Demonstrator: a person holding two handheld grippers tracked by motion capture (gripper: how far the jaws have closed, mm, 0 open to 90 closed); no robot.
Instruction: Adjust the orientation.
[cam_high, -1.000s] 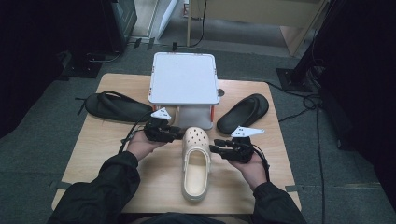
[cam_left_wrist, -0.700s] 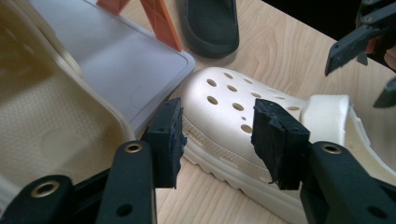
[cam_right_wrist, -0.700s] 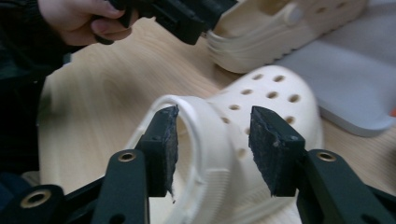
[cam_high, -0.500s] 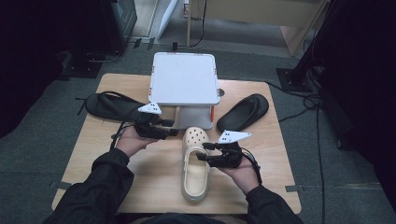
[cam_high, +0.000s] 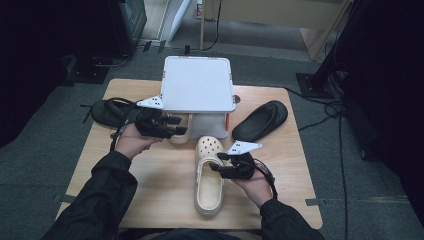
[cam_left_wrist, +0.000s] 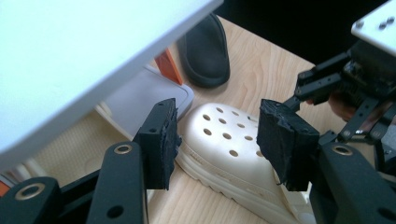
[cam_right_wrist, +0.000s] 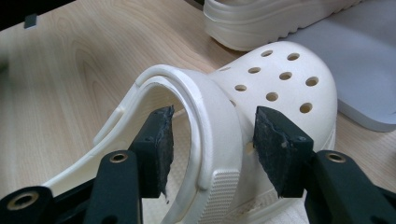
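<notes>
Right gripper view: cream clog (cam_right_wrist: 261, 93) lies between the open right hand-held gripper (cam_right_wrist: 212, 140), untouched by its pads.

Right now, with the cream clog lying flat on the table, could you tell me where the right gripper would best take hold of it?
Probably the side wall of the cream clog beside its opening, coming from the clog's right. The right gripper already has its open jaws astride that raised collar, one pad inside the opening and one outside, not yet pressing. The wall there is thin and upright; the holed toe is too broad.
</notes>
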